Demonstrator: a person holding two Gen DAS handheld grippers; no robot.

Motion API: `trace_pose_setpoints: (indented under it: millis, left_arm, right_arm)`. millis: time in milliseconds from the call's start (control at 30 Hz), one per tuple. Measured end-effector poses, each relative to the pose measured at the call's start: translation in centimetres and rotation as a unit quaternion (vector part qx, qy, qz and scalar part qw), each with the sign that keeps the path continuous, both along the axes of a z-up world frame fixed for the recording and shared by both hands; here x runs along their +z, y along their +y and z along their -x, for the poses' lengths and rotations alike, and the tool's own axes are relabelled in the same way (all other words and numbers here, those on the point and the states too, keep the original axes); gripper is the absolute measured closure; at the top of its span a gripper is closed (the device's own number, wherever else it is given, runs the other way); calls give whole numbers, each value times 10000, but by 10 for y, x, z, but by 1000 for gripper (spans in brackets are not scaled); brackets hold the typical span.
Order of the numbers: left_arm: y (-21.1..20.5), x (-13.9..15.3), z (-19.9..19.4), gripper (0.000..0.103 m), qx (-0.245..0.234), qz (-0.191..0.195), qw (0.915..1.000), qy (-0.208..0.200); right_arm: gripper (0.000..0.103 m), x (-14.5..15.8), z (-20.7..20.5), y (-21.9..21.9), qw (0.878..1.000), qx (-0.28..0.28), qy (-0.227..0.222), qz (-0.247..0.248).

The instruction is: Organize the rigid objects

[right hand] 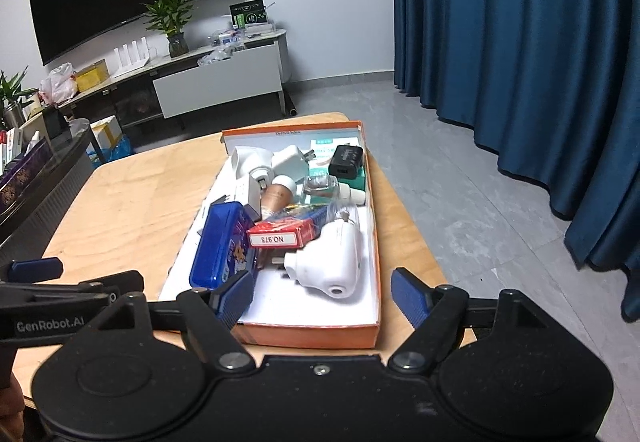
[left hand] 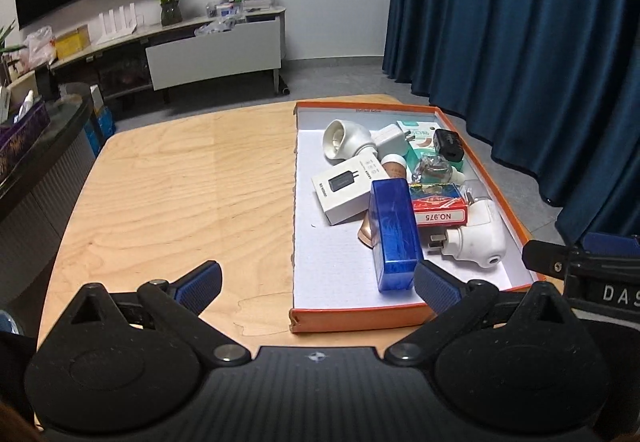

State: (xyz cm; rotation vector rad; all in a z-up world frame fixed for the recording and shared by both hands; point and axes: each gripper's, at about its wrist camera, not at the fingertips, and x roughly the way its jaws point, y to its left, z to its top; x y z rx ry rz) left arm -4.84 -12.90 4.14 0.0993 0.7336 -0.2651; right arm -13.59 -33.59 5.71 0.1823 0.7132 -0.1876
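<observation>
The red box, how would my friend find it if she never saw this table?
Look on the wooden table for the orange tray. In its crowded middle, the red box lies between a tall blue case and a white plug. Only it is red, with "NO.975" on its white side.

Support surface: a light wooden table (left hand: 160, 182) with rounded corners and visible grain. One item rests directly on it, a shallow orange box (left hand: 360, 316) with a white inside, set on the table's right half, its near wall close to the near edge. The box holds a loose pile of small objects. The left half of the tabletop is bare wood.
</observation>
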Motion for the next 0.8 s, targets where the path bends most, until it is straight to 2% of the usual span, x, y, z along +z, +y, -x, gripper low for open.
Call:
trace_pose_setpoints:
  millis: [200,800]
  left_arm:
    - [-1,-7,10,0,15,37,10000,59]
    - [-3,-13,8,0,54,-17,9998,199]
  right_arm:
    - [13,-3,-1,-1,10000,-16,57,-20]
    - [13,-12,-7,4,9998,60,178,-20]
